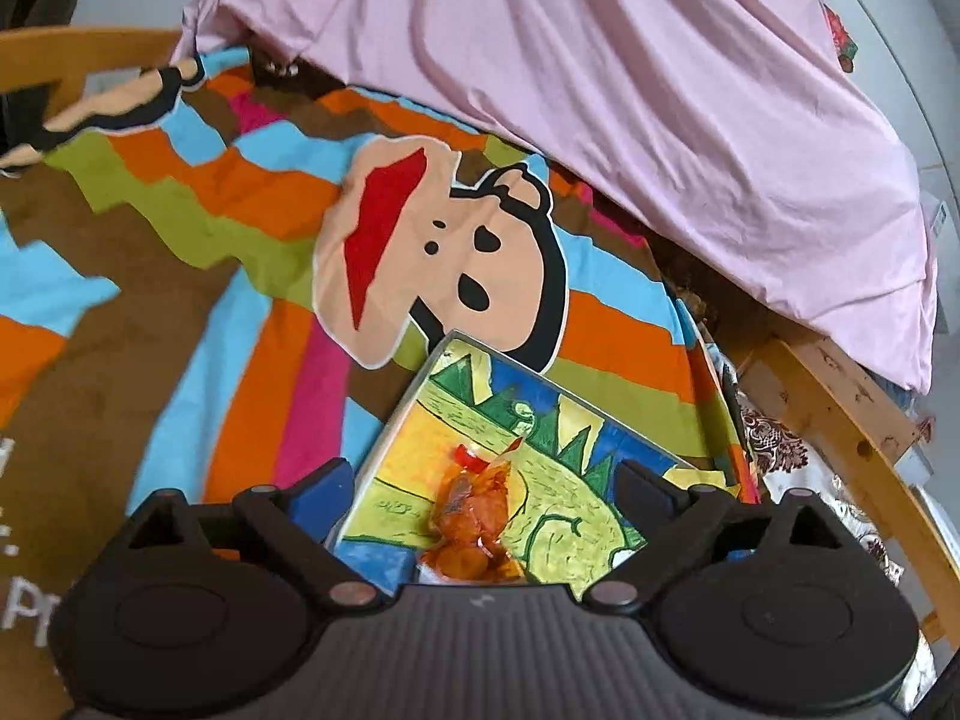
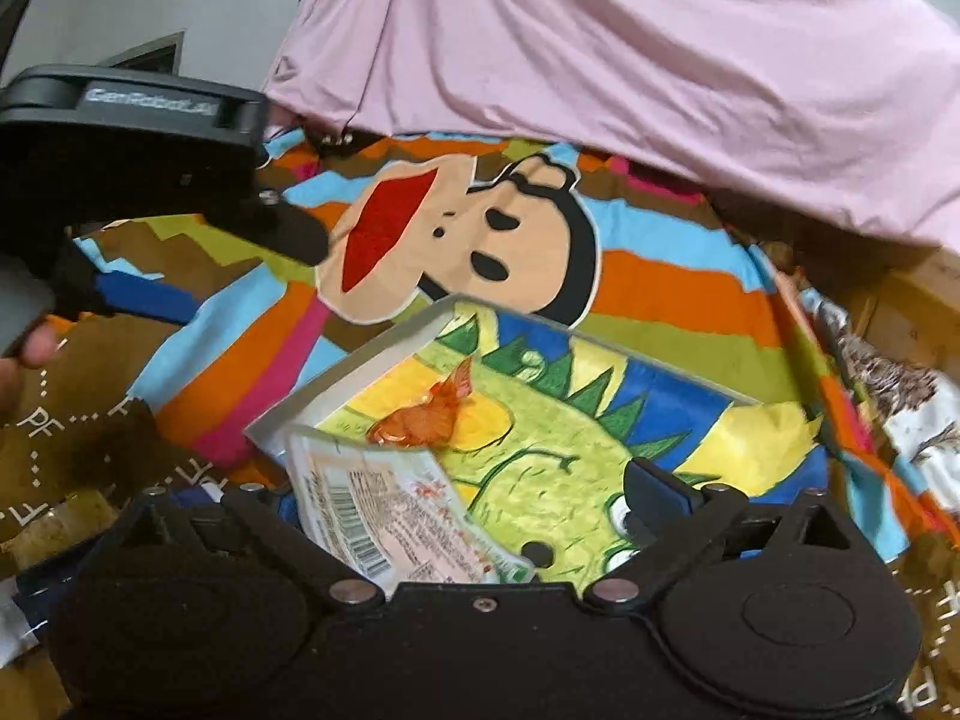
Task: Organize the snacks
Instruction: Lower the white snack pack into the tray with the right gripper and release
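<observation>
A shallow tray with a painted green, yellow and blue bottom (image 1: 543,483) lies on a colourful cartoon blanket (image 1: 240,276). An orange wrapped snack (image 1: 474,516) lies in it, between the wide-open fingers of my left gripper (image 1: 480,489). In the right wrist view the same tray (image 2: 600,438) holds the orange snack (image 2: 429,417) and a white printed snack packet (image 2: 390,510) with a barcode. My right gripper (image 2: 474,501) is open, the packet lying loose between its fingers. My left gripper's body (image 2: 138,162) shows at upper left there.
A pink sheet (image 1: 630,90) covers the far side of the bed. A wooden bed frame (image 1: 840,414) runs along the right edge. The blanket (image 2: 690,288) spreads around the tray on all sides.
</observation>
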Demonstrator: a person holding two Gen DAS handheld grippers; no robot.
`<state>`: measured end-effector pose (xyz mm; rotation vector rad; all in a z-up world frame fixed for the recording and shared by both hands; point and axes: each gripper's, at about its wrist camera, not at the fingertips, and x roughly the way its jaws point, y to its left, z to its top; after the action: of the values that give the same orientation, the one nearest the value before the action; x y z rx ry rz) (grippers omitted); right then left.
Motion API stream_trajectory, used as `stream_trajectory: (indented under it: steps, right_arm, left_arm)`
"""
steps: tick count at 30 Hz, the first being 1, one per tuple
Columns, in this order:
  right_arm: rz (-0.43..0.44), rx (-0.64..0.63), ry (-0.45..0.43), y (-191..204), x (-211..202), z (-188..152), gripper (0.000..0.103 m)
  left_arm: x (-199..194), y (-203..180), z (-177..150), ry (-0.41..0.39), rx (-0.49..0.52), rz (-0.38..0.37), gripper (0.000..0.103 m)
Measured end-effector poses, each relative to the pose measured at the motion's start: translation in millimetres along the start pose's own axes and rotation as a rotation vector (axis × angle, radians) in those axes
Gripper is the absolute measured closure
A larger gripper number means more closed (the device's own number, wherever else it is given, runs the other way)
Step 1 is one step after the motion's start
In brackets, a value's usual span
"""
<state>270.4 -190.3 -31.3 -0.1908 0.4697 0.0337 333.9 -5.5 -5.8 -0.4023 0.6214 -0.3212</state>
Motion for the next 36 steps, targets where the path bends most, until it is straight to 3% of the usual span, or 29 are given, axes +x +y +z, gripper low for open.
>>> stream_trajectory:
  steps: [3, 6, 15, 18, 22, 36]
  right_arm:
    - [-0.06, -0.073, -0.035, -2, 1, -3, 0.002]
    - [-0.115, -0.065, -0.034, -14, 8, -5, 0.002]
    - [-0.274, 0.258, 0.022, -92, 20, -5, 0.002]
    - [-0.256, 0.382, 0.019, -114, 11, -6, 0.002]
    - [-0.218, 0.434, -0.031, -123, -12, 4, 0.002]
    - [-0.127, 0.353, -0.198, -91, -127, 17, 0.001]
  left_arm:
    - [-12, 0, 1, -0.003, -0.018, 0.012, 0.006]
    - [-18, -2, 1, -0.011, -0.008, 0.02, 0.006]
    - [-4, -10, -11, 0.014, 0.058, 0.042, 0.005]
    - [-2, -10, -14, 0.029, 0.052, 0.036, 0.005]
    - [-10, -14, -16, 0.023, 0.065, 0.034, 0.004]
    - [-87, -39, -24, -0.083, 0.168, 0.053, 0.001]
